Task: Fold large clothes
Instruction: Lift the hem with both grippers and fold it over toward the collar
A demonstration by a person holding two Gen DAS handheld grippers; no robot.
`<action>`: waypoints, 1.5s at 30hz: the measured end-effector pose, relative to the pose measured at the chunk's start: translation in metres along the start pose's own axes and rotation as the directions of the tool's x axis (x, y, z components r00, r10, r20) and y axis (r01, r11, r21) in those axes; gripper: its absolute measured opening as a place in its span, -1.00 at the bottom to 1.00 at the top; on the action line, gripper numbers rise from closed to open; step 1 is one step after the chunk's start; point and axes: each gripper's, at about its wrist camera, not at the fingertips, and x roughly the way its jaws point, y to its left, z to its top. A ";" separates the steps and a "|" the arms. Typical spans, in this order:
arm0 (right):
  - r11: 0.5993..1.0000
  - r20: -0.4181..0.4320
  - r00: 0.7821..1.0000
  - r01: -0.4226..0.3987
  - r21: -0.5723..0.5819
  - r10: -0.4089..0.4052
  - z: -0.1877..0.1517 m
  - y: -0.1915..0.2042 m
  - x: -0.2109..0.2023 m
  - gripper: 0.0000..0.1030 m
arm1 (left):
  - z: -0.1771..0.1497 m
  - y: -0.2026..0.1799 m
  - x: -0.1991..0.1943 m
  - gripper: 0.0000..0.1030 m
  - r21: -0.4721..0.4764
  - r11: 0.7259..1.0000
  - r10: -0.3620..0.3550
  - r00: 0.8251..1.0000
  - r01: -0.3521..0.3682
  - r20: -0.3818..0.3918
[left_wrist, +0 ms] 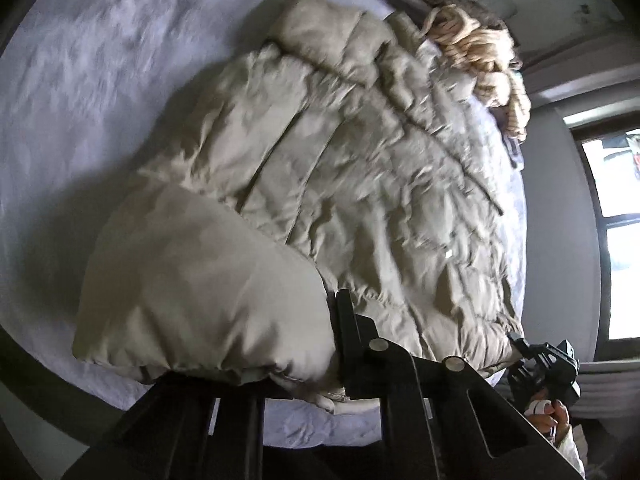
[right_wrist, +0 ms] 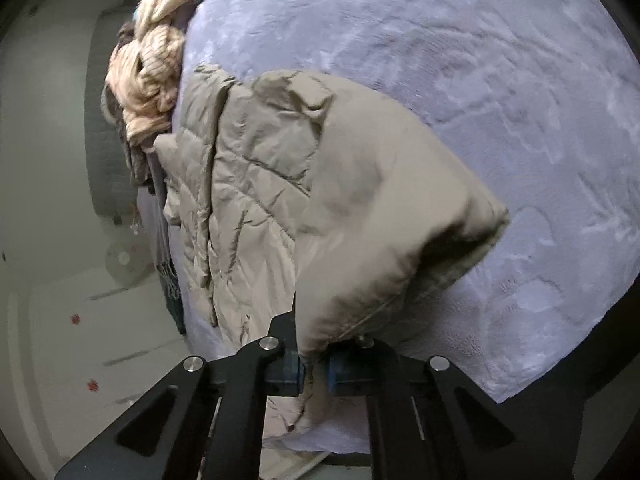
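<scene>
A beige puffer jacket [left_wrist: 340, 152] lies spread on a pale lavender plush bed cover [left_wrist: 80, 100]. My left gripper [left_wrist: 332, 364] is shut on the jacket's near hem corner. That corner is raised and bulges over one finger, hiding it. My right gripper [left_wrist: 518, 342] shows at the lower right of the left wrist view, clamped on the hem's other end, with a person's hand [left_wrist: 548, 416] behind it. In the right wrist view the right gripper [right_wrist: 314, 364] pinches jacket [right_wrist: 260, 200] fabric between its blue pads, and a puffed fold hangs above them.
A heap of cream knitted clothing [left_wrist: 480, 52] [right_wrist: 148, 80] sits at the far edge of the bed cover [right_wrist: 480, 80]. A window [left_wrist: 616, 240] is at the right. White floor and furniture [right_wrist: 60, 320] lie beyond the bed's left side.
</scene>
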 end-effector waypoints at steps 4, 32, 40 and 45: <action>0.992 -0.004 1.000 0.028 -0.126 -0.029 0.006 0.030 -0.003 -0.86 | 0.019 -0.019 -0.019 -0.69 0.035 0.999 -0.011 0.998 0.009 0.064; 0.795 0.028 0.989 0.135 -0.591 -0.148 0.216 0.307 0.167 -0.86 | 0.320 -0.117 0.084 -0.69 0.100 0.951 0.255 0.924 -0.293 0.284; 0.841 0.033 0.988 0.147 -0.520 -0.152 0.249 0.269 0.246 -0.86 | 0.347 -0.084 0.162 -0.69 0.085 0.947 0.280 0.927 -0.309 0.249; 0.825 0.047 0.989 0.142 -0.547 -0.139 0.253 0.268 0.261 -0.86 | 0.348 -0.083 0.165 -0.68 0.100 0.942 0.284 0.920 -0.320 0.270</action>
